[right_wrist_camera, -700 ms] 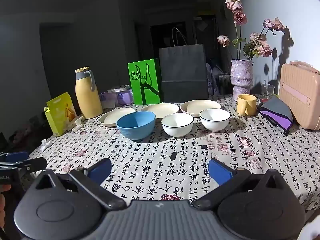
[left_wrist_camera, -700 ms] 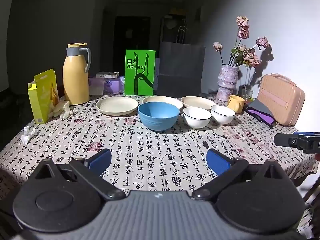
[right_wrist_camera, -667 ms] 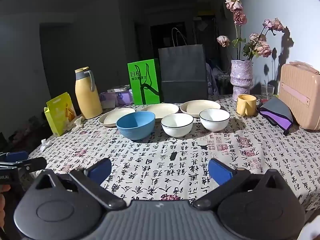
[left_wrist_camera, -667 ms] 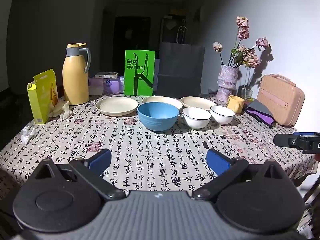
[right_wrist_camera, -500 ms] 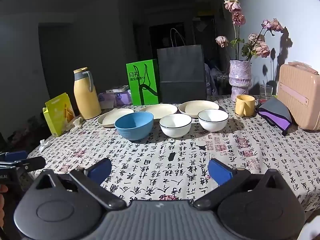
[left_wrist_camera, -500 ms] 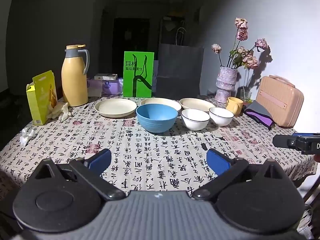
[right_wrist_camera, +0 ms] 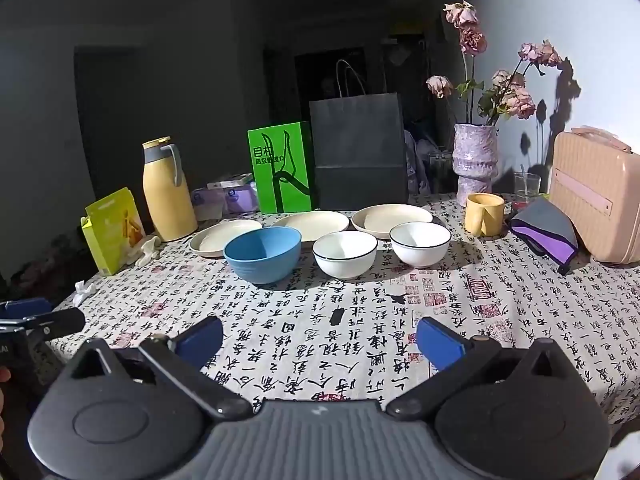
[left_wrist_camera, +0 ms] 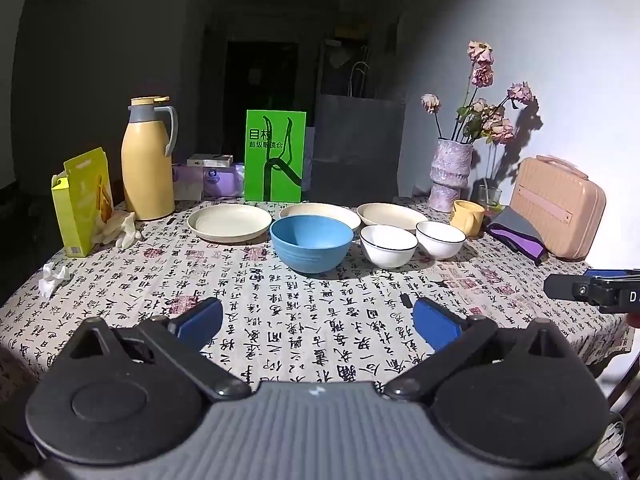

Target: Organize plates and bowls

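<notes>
Three cream plates stand in a row at the table's middle: the left plate (left_wrist_camera: 230, 222) (right_wrist_camera: 224, 237), the middle plate (left_wrist_camera: 320, 212) (right_wrist_camera: 314, 224) and the right plate (left_wrist_camera: 392, 216) (right_wrist_camera: 392, 216). In front of them sit a blue bowl (left_wrist_camera: 311, 248) (right_wrist_camera: 262, 254) and two white bowls with dark rims (left_wrist_camera: 388, 246) (left_wrist_camera: 440, 240) (right_wrist_camera: 345, 254) (right_wrist_camera: 420, 244). My left gripper (left_wrist_camera: 318, 326) is open over the near tablecloth, well short of the bowls, with nothing between its blue pads. My right gripper (right_wrist_camera: 320, 338) is open and empty likewise.
A yellow thermos (left_wrist_camera: 146, 160), yellow box (left_wrist_camera: 82, 204), green box (left_wrist_camera: 275, 156) and black paper bag (right_wrist_camera: 358, 160) line the back. A vase of dried roses (right_wrist_camera: 476, 164), yellow mug (right_wrist_camera: 484, 214), folded purple cloth (right_wrist_camera: 546, 234) and pink case (right_wrist_camera: 596, 200) crowd the right.
Both views have shifted slightly; the dishes sit a little lower and nearer in frame. Nothing on the table has moved, and both grippers stay open.
</notes>
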`<state>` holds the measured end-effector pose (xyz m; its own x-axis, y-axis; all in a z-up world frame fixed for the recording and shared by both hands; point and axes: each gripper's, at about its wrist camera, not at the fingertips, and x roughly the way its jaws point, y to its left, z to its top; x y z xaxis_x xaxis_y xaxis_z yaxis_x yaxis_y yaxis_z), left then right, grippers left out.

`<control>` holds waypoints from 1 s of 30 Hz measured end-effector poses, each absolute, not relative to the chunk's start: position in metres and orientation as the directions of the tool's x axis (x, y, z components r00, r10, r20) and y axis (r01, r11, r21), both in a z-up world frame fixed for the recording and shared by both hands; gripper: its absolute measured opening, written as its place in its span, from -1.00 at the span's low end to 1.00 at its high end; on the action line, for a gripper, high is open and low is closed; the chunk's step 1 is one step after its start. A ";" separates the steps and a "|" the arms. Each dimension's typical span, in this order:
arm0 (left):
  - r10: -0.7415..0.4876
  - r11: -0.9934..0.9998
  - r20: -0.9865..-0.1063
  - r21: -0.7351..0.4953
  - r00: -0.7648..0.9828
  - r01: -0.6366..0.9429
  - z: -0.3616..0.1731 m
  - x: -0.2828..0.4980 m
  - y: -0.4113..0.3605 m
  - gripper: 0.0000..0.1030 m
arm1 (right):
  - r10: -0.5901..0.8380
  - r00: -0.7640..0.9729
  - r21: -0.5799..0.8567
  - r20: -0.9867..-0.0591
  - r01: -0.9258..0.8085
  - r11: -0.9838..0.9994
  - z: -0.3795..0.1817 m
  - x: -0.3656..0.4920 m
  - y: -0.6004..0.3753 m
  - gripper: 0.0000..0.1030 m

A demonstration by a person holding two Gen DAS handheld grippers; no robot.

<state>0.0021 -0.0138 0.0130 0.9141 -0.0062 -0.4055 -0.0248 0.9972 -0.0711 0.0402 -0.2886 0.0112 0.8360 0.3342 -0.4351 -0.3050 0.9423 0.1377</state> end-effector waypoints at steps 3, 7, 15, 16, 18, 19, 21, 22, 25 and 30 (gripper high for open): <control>-0.006 0.997 -0.405 -0.071 0.914 -0.025 0.012 0.002 -0.013 1.00 | 0.333 0.837 0.135 -0.434 -0.305 0.943 0.011 0.038 -0.287 1.00; -0.007 0.997 -0.404 -0.071 0.915 -0.024 0.011 0.001 -0.014 1.00 | 0.333 0.838 0.135 -0.433 -0.305 0.943 0.011 0.038 -0.287 1.00; -0.006 0.997 -0.404 -0.067 0.915 -0.023 0.011 0.001 -0.016 1.00 | 0.334 0.837 0.136 -0.433 -0.306 0.942 0.011 0.038 -0.289 1.00; -0.007 0.998 -0.403 -0.067 0.915 -0.022 0.010 0.001 -0.016 1.00 | 0.334 0.838 0.136 -0.433 -0.306 0.942 0.011 0.038 -0.289 1.00; -0.006 0.998 -0.404 -0.067 0.915 -0.022 0.011 0.001 -0.016 1.00 | 0.334 0.838 0.136 -0.433 -0.305 0.943 0.011 0.038 -0.288 1.00; -0.006 0.998 -0.403 -0.066 0.915 -0.023 0.011 0.001 -0.016 1.00 | 0.334 0.838 0.136 -0.433 -0.305 0.942 0.011 0.038 -0.288 1.00; -0.007 0.998 -0.403 -0.066 0.915 -0.021 0.011 0.001 -0.017 1.00 | 0.334 0.837 0.136 -0.432 -0.306 0.942 0.011 0.038 -0.288 1.00; -0.007 0.998 -0.403 -0.066 0.915 -0.022 0.011 0.001 -0.017 1.00 | 0.334 0.837 0.135 -0.432 -0.306 0.942 0.011 0.038 -0.288 1.00; -0.008 0.998 -0.403 -0.066 0.915 -0.021 0.011 0.001 -0.017 1.00 | 0.335 0.837 0.133 -0.432 -0.308 0.942 0.012 0.038 -0.288 1.00; -0.009 0.998 -0.402 -0.067 0.916 -0.020 0.011 0.000 -0.017 1.00 | 0.334 0.839 0.131 -0.430 -0.308 0.942 0.012 0.039 -0.289 1.00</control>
<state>0.0004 -0.0174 0.0110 0.9156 -0.0088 -0.4020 -0.0197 0.9976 -0.0667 0.0390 -0.2894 0.0123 0.8390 0.3335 -0.4300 -0.3076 0.9425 0.1310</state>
